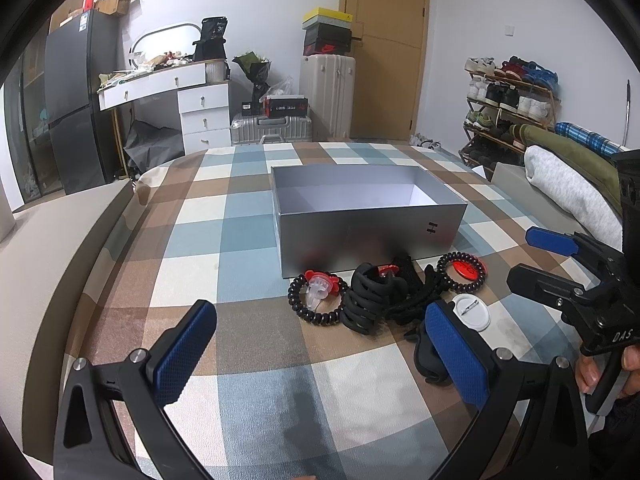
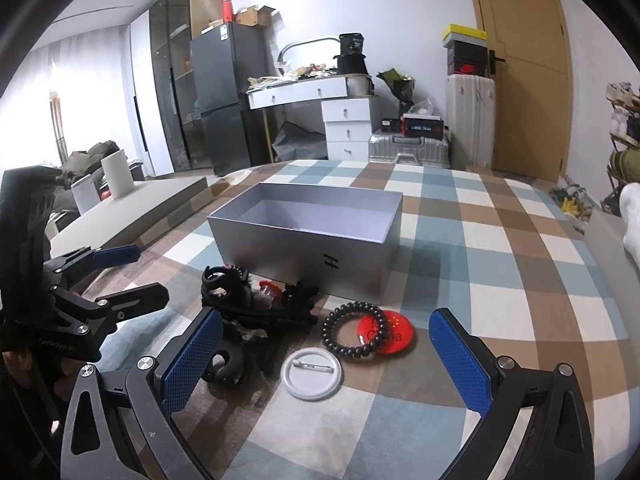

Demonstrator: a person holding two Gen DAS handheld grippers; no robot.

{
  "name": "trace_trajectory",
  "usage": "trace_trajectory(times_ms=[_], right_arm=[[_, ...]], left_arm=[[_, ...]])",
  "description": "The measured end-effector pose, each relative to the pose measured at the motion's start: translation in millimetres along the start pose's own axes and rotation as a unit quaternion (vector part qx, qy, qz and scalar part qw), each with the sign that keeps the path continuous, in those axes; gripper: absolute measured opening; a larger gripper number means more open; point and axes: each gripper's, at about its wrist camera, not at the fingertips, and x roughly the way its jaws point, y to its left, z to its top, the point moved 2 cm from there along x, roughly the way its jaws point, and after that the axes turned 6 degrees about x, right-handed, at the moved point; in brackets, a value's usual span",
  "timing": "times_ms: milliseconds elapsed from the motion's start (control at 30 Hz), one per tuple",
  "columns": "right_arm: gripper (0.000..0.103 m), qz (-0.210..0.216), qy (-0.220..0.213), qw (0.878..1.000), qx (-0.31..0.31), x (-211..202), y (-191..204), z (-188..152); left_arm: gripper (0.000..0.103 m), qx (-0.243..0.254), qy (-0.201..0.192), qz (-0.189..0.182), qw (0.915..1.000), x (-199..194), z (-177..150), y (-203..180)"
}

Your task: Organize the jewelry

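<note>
The jewelry lies in a loose heap on the checked bedspread (image 1: pixel 248 216), just in front of the open grey box (image 2: pixel 316 232), which looks empty from here: a black coiled hair tie (image 2: pixel 354 332) overlapping a flat red disc (image 2: pixel 394 332), a white pin badge (image 2: pixel 312 374) lying back-up with its clasp showing, a second coiled tie (image 1: pixel 316 300) ringed around a clear and red plastic piece (image 1: pixel 318 286), and a tangle of black claw clips (image 1: pixel 372 296) and cords between them. Our right gripper (image 2: pixel 332 364) hovers low over the badge with its blue textured fingers (image 2: pixel 460 364) spread wide and nothing between them; our left gripper (image 1: pixel 320 348) is likewise wide open and empty, near the heap's left side. We judge the main risk to be the tangle: closing on one clip may drag its neighbours along, and the springy coils could roll or squirm out of a shallow pinch. The badge and disc are thin, smooth and lie flat on soft fabric, so the fingers may bunch the cloth or slide over them. With both grippers close together, they could also collide over the heap
</note>
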Motion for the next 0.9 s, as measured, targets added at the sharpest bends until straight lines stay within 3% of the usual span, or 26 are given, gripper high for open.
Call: trace_trajectory(times_ms=[300,667,800,900], right_arm=[[0.103,-0.012,0.021,1.0,-0.006,9,3,0],[0.103,-0.04,0.086,0.996,0.001,20,2,-3],[0.092,-0.018,0.13,0.991,0.018,31,-3,-8],[0.077,-0.027,0.156,0.987,0.01,38,-2,-14]], left_arm=[[0.102,-0.001,0.007,0.0,1.0,2,2,0],[0.102,0.018,0.007,-0.003,0.9998,-1,2,-8],[0.102,0.014,0.017,-0.022,0.9995,0,2,-11],[0.102,0.007,0.023,-0.04,0.9989,-1,3,-12]])
